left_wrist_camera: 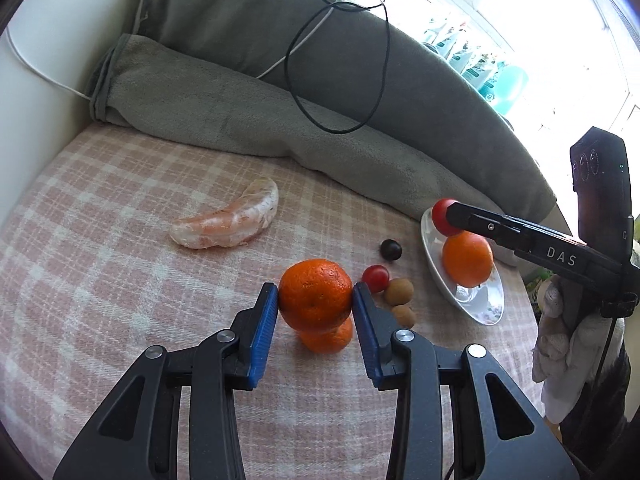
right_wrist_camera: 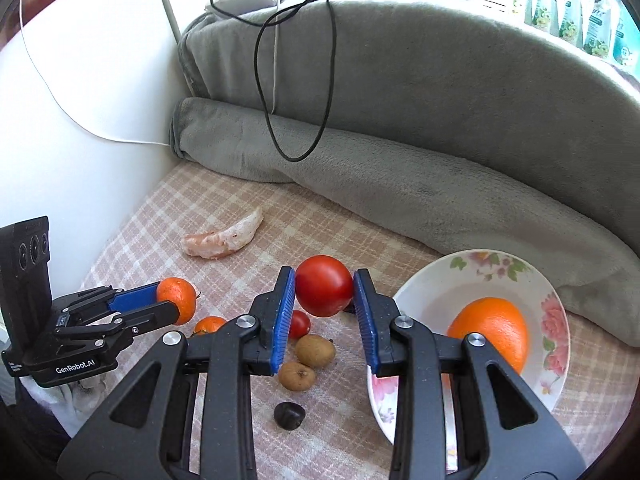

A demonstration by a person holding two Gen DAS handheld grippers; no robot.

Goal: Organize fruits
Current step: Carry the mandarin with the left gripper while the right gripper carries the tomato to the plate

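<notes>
On the checked cloth [right_wrist_camera: 248,216], grey blanket [right_wrist_camera: 400,128] behind.

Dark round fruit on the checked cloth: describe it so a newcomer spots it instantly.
Start at the flowered white bowl holding an orange. Left of its near rim, alone on the checked cloth, lies the dark fruit. It is near-black; the two fruits beside it are brown.

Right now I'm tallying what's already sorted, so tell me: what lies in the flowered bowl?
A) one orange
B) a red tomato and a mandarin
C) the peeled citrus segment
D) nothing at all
A: the right wrist view shows a single orange resting inside the flowered bowl, while the red tomato is pinched in the right claw beside it, not in it.
</notes>
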